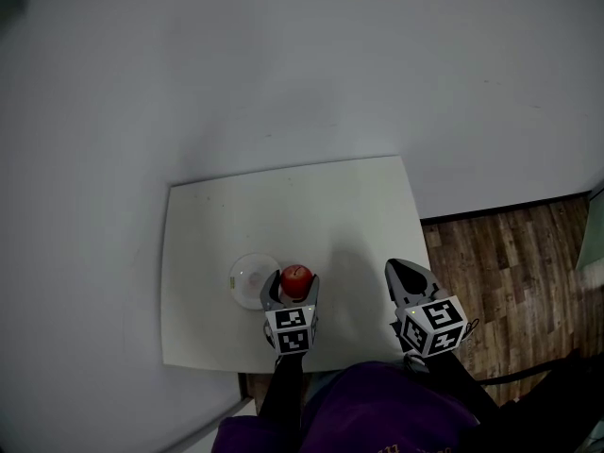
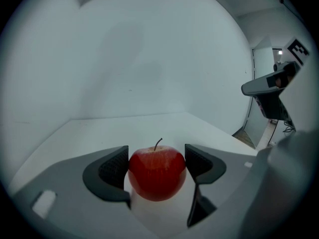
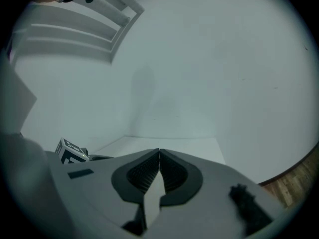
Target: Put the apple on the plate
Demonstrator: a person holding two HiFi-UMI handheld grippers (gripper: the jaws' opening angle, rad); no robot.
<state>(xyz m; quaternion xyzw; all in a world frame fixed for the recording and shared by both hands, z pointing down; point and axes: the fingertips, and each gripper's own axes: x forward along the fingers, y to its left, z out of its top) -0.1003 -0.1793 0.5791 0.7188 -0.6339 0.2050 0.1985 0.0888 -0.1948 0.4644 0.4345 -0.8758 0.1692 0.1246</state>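
Observation:
A red apple with a short stem sits between the jaws of my left gripper, which is shut on it; in the left gripper view the apple fills the gap between the two dark pads. A small clear plate lies on the white table just left of the apple. My right gripper hovers over the table's right front part, its jaws pressed together with nothing between them, as the right gripper view shows.
The white table stands in a corner against pale walls. Wooden floor lies to the right of it. The person's purple sleeve is at the front edge. The right gripper shows at the right of the left gripper view.

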